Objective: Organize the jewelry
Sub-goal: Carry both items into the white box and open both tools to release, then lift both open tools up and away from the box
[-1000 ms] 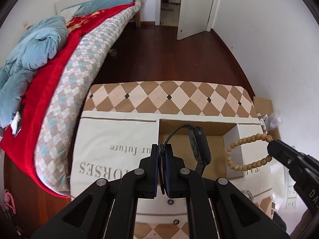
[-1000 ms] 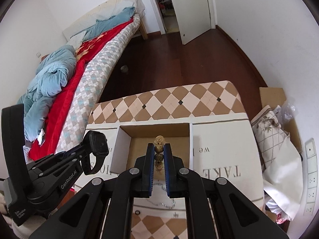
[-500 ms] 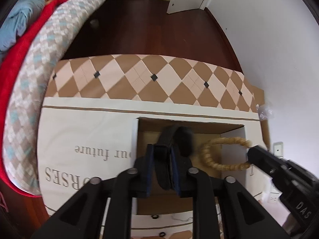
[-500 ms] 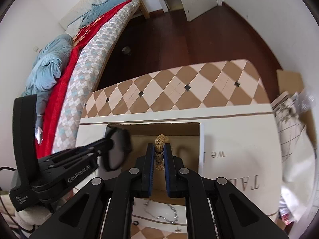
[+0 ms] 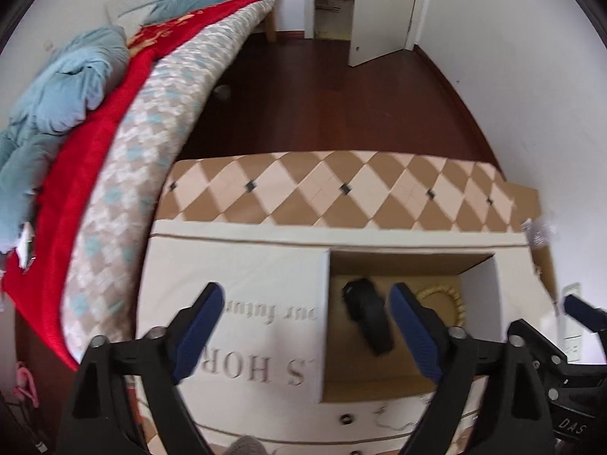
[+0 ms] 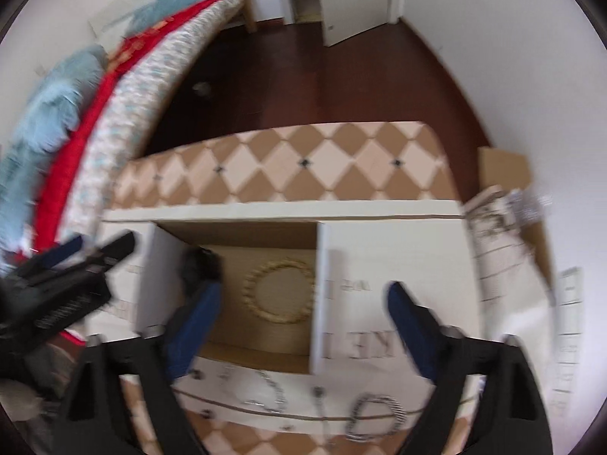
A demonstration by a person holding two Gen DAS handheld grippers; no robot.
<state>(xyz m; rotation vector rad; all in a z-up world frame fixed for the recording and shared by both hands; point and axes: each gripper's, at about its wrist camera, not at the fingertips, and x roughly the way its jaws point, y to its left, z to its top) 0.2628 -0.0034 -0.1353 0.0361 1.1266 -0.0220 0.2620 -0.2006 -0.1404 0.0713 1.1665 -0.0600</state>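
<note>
Nearest, a chain (image 6: 265, 390) and a striped ring (image 6: 375, 415) lie loose on the tabletop (image 6: 303, 159): likely next to be gripped. Left tool (image 5: 305, 305) and right tool (image 6: 303, 303) gape empty. Beyond, the watch (image 5: 366, 316) and bead bracelet (image 6: 279, 291) rest in the box (image 6: 379, 242); that drop looks done.

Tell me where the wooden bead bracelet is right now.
The wooden bead bracelet lies flat on the floor of the open cardboard box, centre of the right wrist view, just right of the black watch.
</note>
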